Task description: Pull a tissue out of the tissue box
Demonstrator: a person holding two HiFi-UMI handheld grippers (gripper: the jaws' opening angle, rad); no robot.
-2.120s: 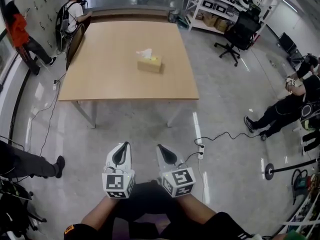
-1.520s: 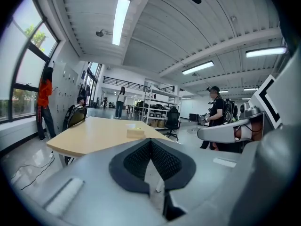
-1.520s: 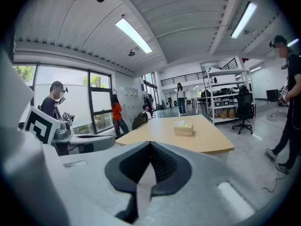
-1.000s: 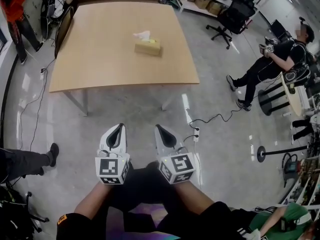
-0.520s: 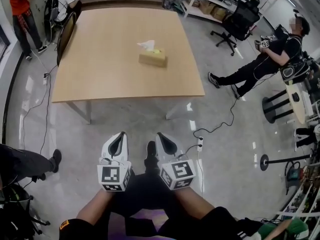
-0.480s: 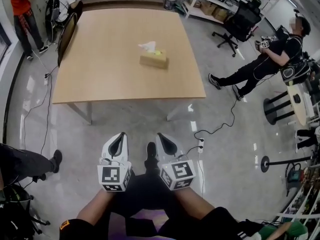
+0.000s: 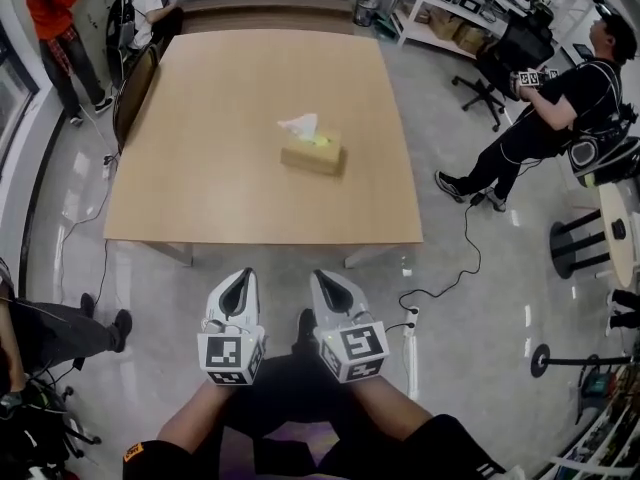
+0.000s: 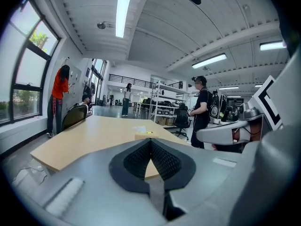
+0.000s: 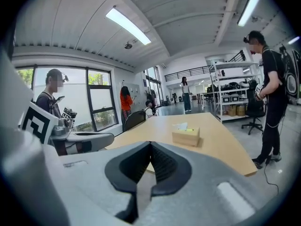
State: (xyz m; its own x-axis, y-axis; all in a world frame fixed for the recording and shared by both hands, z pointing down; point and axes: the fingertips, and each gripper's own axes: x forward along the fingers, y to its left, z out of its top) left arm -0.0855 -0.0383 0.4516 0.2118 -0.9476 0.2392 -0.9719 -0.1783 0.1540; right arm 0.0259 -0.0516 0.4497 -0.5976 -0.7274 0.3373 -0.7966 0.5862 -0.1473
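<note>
1. You are holding the left gripper (image 7: 241, 276) short of the near edge of the table (image 7: 190, 193), out over the floor. Its jaws are meeting tip to tip, with nothing between them.
2. You are carrying the right gripper (image 7: 320, 277) just beside it, also short of the table's near edge. Its jaws are pressing together, empty.
3. The tissue box (image 7: 312, 156) is sitting on the table, a little right of the table's middle and well apart from both grippers.
4. A white tissue (image 7: 300, 125) is sticking up out of the box's top, untouched.
5. A dark chair (image 7: 135, 86) is standing against the table's left edge, toward its far corner.
6. A person in black (image 7: 540, 118) is standing off the table's right side. A black office chair (image 7: 505, 53) is sitting beyond the table's far-right corner.
7. A person in an orange top (image 7: 55, 23) is standing beyond the table's far-left corner.
8. A white power strip (image 7: 410, 320) is lying on the floor off the table's near-right corner, with a black cable (image 7: 465, 268) trailing from it.
</note>
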